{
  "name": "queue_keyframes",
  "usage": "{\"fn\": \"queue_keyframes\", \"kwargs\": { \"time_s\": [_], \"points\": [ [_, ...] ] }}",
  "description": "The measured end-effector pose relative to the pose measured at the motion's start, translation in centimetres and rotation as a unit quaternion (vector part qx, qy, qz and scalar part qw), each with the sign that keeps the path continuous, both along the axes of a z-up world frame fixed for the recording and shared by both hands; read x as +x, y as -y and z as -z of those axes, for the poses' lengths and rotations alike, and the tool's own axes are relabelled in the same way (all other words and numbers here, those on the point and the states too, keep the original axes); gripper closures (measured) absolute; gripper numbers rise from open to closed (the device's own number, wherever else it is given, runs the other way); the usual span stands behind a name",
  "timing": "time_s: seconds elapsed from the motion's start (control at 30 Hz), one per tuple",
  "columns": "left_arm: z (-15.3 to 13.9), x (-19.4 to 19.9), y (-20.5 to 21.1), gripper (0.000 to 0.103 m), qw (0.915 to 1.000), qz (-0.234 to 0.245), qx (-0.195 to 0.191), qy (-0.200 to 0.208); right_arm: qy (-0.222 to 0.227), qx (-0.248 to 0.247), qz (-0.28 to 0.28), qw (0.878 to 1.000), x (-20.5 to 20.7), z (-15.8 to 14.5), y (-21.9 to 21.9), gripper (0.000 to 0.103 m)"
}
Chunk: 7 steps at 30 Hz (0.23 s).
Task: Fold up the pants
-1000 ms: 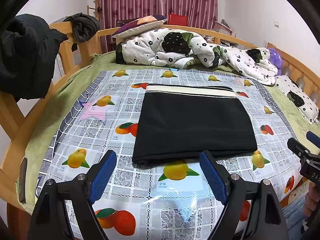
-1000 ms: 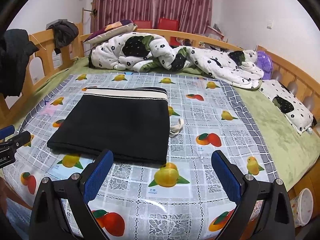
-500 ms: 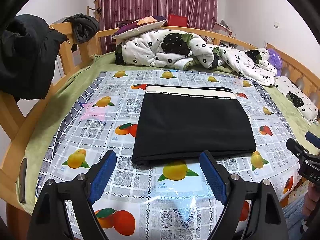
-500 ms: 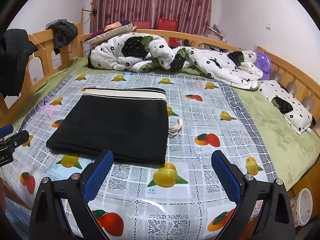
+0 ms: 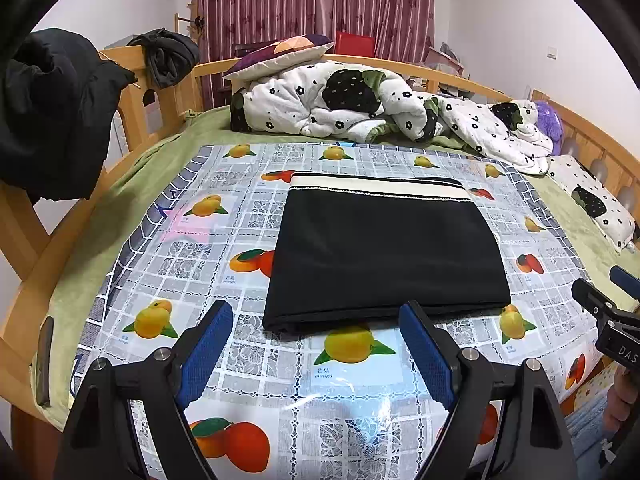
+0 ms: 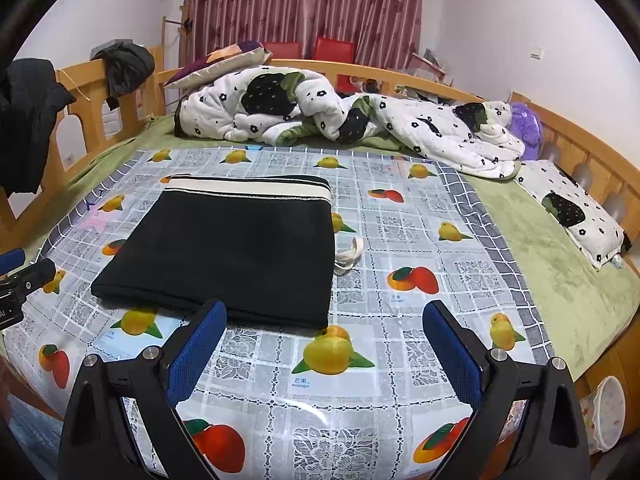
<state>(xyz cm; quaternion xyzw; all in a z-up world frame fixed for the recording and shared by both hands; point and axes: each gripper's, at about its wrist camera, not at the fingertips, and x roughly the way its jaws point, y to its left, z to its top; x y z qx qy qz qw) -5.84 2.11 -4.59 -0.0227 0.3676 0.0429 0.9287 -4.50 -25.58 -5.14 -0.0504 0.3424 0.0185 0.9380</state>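
At the left edge of my working area, a black jacket (image 5: 52,116) hangs over the wooden bed rail (image 5: 132,92), and green bedding (image 5: 132,184) borders the fruit-print cloth (image 5: 192,280). My left gripper (image 5: 316,340) hovers above the near end of that cloth, jaws wide, nothing between its pads. The folded pants (image 5: 384,252) lie flat at the cloth's centre, waistband (image 5: 380,188) toward the far side, near edge just beyond the fingertips. A drawstring (image 6: 350,256) trails from their right edge. My right gripper (image 6: 324,344) is likewise spread wide and empty, with bare cloth ahead and to its right. A rumpled quilt (image 6: 320,120) closes off the far side. Compared with one second earlier, pants and both grippers are unchanged in position.
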Motion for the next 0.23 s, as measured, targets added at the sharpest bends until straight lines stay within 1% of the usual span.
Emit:
{"fn": "queue_keyframes", "kwargs": {
  "time_s": [0.13, 0.23],
  "points": [
    [-0.2, 0.04, 0.12, 0.019, 0.9999, 0.003, -0.012, -0.004, 0.005, 0.001, 0.001, 1.0, -0.03, -0.17, 0.08, 0.006],
    [-0.46, -0.25, 0.29, 0.019, 0.9999, 0.004, -0.008, 0.007, 0.006, 0.002, 0.002, 1.0, -0.06, -0.04, 0.01, 0.006]
  ]
}}
